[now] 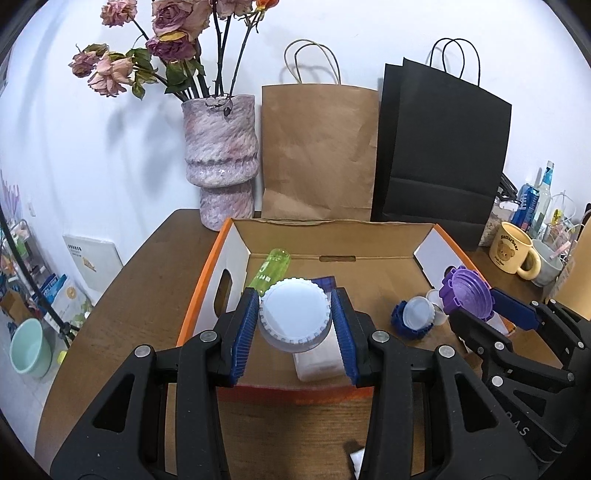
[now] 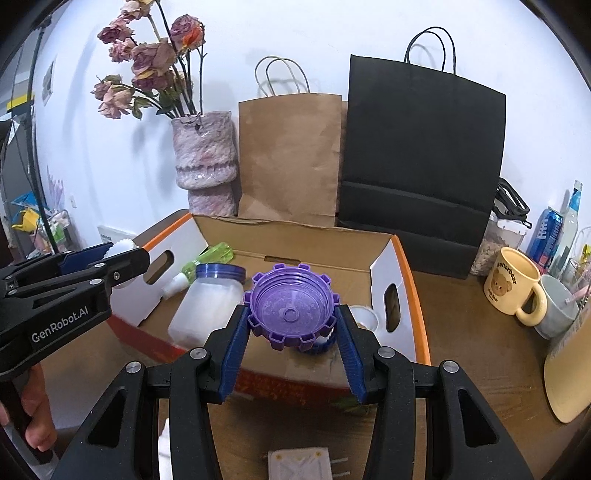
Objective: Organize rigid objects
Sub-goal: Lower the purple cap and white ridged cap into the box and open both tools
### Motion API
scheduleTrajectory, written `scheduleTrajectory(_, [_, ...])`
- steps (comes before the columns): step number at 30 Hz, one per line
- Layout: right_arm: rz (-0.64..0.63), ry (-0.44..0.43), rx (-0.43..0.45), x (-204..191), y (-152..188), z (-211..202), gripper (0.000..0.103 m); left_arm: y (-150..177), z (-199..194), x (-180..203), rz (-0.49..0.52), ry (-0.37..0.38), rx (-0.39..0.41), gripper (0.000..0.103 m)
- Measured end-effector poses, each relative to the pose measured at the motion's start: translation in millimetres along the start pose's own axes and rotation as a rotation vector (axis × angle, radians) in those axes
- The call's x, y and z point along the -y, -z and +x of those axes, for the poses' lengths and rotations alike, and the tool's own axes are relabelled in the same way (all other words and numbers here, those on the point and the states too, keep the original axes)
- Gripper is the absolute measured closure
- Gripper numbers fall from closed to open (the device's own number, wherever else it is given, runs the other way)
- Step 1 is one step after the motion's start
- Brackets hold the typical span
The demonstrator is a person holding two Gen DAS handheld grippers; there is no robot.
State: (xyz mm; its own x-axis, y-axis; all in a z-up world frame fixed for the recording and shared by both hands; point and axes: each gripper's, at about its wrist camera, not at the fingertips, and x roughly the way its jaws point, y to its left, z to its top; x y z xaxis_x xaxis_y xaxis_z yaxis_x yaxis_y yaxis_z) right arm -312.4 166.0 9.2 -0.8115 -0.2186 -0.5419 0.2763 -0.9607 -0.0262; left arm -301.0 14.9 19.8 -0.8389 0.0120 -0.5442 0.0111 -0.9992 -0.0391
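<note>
Left gripper (image 1: 294, 325) clamps white-lidded jar (image 1: 294, 314), right gripper (image 2: 293, 325) clamps purple lid (image 2: 291, 306); both hover above cardboard box (image 1: 332, 273) just ahead-below.

Blue notched lid (image 2: 317, 345) mostly hidden behind purple lid (image 2: 291, 308). Flower tops (image 1: 192, 11) cut at 12 o'clock edge. Tan board (image 2: 569, 376) cut at 3 o'clock. Mug (image 1: 511, 248) print too small to read.

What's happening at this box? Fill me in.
A person is sorting lids and jars with two hand-held grippers. The left gripper is clamped on a white lid, the right gripper on a purple lid, both over the cardboard box. A white jar and a green bottle lie inside.
</note>
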Motion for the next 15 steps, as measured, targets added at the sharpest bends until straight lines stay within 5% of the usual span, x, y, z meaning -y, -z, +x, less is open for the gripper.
scheduleTrajectory(15, [-0.019,0.006,-0.007,9,-20,39,0.052,-22,40,-2,0.004,-0.017,-0.005,0.066])
